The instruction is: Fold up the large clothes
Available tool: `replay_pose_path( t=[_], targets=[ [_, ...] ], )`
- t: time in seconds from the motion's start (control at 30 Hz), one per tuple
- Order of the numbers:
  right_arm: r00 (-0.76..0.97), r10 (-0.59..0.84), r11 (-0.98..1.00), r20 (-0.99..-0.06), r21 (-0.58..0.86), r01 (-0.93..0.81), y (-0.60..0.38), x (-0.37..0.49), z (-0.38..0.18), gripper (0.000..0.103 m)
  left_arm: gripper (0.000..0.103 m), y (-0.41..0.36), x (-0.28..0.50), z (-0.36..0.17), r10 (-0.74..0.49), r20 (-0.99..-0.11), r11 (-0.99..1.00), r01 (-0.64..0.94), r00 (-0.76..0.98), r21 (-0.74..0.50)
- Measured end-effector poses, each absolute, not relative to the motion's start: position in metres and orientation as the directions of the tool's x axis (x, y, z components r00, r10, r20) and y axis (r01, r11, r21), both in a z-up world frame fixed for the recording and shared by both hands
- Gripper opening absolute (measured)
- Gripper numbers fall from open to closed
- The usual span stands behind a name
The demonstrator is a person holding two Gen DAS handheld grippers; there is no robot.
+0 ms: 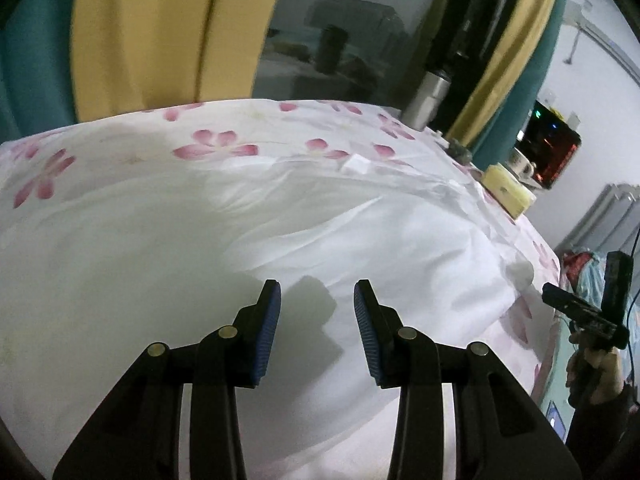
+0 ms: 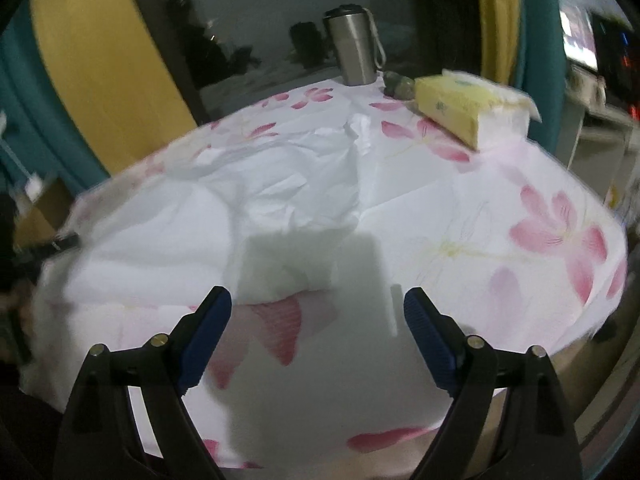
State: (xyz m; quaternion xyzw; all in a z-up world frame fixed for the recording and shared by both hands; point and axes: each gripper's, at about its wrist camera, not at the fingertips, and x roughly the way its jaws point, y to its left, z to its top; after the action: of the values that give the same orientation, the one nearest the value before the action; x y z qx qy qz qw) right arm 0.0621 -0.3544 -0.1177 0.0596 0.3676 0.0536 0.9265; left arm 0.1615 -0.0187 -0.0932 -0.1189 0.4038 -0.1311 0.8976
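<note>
Left gripper (image 1: 317, 300) nearest in its own view: jaws partly apart, blue pads (image 1: 267, 336) bare, nothing between them; it hangs over the white garment (image 1: 280, 232), not touching as far as I can tell (its shadow falls on the cloth just ahead).

Right gripper (image 2: 318, 300): jaws spread wide, nothing between the pads; below it the near edge of the garment and the floral tablecloth (image 2: 540, 240); a pink petal of the print shows through the thin white fabric between the fingers.

The garment lies spread and rumpled over the middle of the table, on top of the tablecloth; in the right wrist view it covers the left and centre, with a creased ridge running toward the far side; the cloth's right part is bare.

In the left wrist view the right gripper shows at the right edge, off the table corner, held in a hand (image 1: 592, 372) with a dark sleeve.

Farther: a yellow tissue pack (image 2: 468, 108) on the far right of the table; just left of it a small dark lump (too blurred to name); then a steel tumbler (image 2: 354, 50) upright at the far edge.

Beyond: dark window glass (image 2: 260, 20); yellow and teal curtains (image 1: 140, 40) on both sides; a screen (image 1: 554, 152) at far right.
</note>
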Motion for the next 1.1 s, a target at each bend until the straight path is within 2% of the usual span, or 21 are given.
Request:
replay_pose_path(
  t=[0.07,0.43,0.7,0.9,1.1],
  targets=[
    [0.724,0.196,0.972,-0.662,0.228,-0.054,-0.354,0.061,-0.12,0.101,0.04,-0.025,0.168,-0.094,-0.338,-0.698,0.936,0.15,0.631,-0.318],
    [0.694,0.313,0.921,-0.648,0.386,-0.055,-0.335,0.096,-0.127,0.102,0.04,-0.059,0.191,-0.12,-0.333,-0.768,0.943,0.2,0.547,-0.266],
    [0.701,0.402,0.866,-0.589,0.493,-0.082,-0.32,0.127,-0.132,0.103,0.04,-0.065,0.185,-0.123,-0.296,-0.754,0.955,0.204,0.587,-0.217],
    [0.683,0.444,0.852,-0.58,0.51,-0.121,-0.295,0.154,-0.134,0.103,0.04,-0.061,0.186,-0.124,-0.321,-0.745,0.947,0.215,0.585,-0.239],
    [0.698,0.413,0.876,-0.585,0.466,-0.128,-0.272,0.177,-0.138,0.102,0.04,-0.057,0.186,-0.125,-0.361,-0.732,0.932,0.246,0.579,-0.265]
  ],
)
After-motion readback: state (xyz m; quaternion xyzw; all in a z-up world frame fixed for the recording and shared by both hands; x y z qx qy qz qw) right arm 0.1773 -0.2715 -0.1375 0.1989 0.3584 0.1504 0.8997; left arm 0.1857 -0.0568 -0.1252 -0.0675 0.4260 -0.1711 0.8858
